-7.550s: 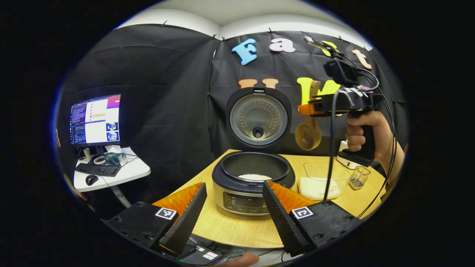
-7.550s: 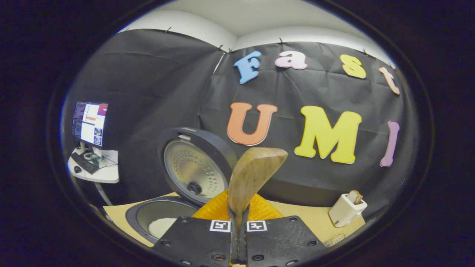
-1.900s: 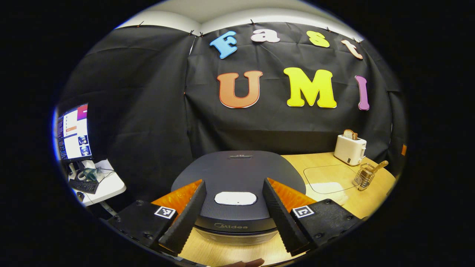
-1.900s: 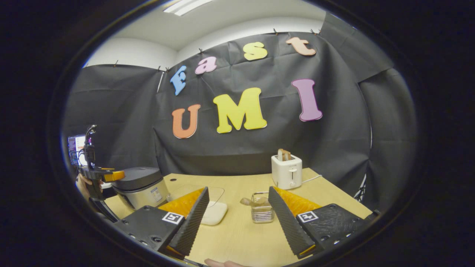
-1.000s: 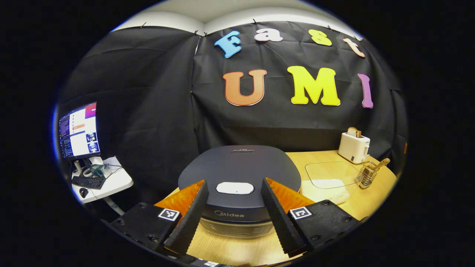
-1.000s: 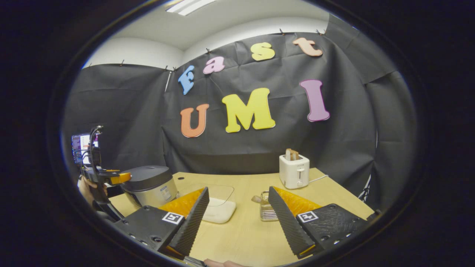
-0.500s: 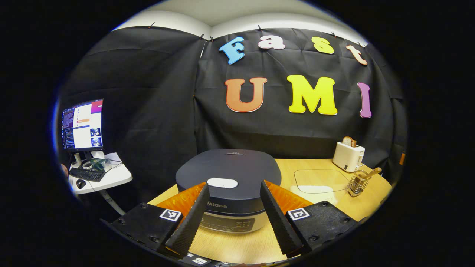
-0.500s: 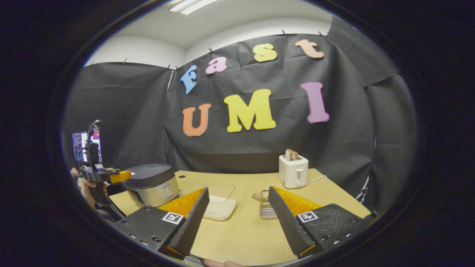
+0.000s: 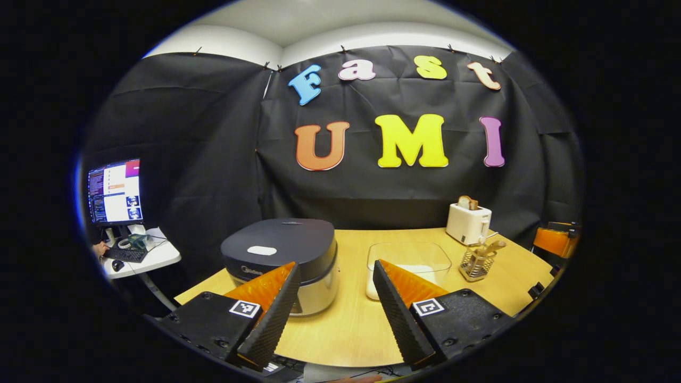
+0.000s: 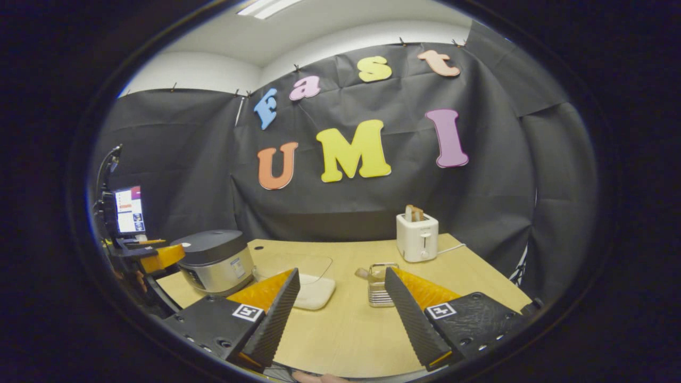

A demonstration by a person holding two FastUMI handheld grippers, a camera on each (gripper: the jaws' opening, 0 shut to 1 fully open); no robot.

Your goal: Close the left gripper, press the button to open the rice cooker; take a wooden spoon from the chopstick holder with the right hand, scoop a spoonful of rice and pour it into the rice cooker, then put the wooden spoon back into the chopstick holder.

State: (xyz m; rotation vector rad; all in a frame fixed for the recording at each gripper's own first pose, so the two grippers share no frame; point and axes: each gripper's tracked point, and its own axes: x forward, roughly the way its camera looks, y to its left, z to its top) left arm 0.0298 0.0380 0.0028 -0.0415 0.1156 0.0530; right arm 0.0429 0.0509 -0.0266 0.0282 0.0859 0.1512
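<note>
Left gripper [image 9: 334,298] and right gripper [image 10: 340,303]: fingers spread, grasping nothing. Rice cooker [image 9: 284,250] lid down; front panel partly hidden. Wooden spoon [image 9: 490,248] bowl hidden inside chopstick holder [image 9: 474,265].

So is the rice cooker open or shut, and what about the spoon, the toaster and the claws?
rice cooker: lid shut
wooden spoon: standing in the chopstick holder
toaster: toast sticking up
rice container: open top, rice inside
left claw: open, empty
right claw: open, empty
</note>
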